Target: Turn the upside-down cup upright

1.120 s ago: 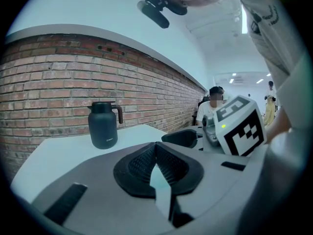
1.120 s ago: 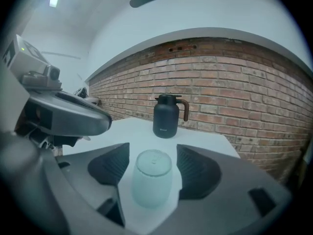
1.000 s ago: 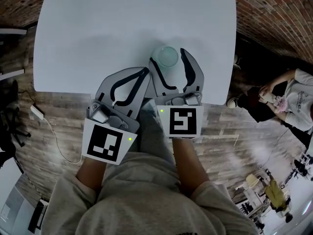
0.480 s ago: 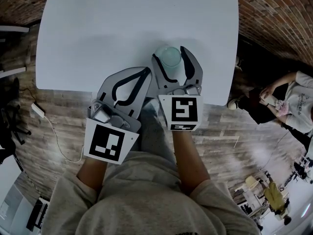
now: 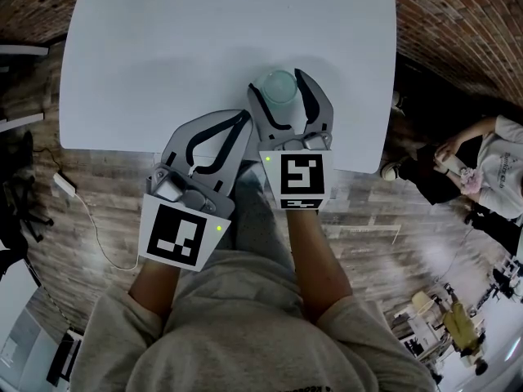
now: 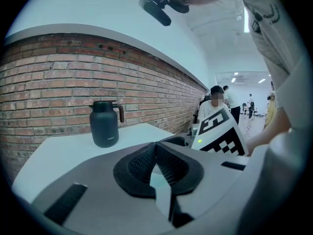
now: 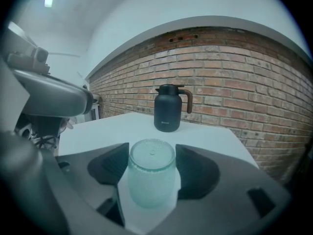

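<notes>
On the white table (image 5: 163, 72), our right gripper (image 5: 277, 82) has drawn in around the upside-down cup (image 7: 151, 173).
Its jaws stand apart, close beside the cup near the table's front edge, not clearly pressing it; our left gripper (image 5: 243, 118) rests closed and empty. We judge a grasp comes next.

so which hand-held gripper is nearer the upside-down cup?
Right. The right hand-held gripper has its jaws either side of the cup; the left hand-held gripper sits shut off to the cup's left.
</notes>
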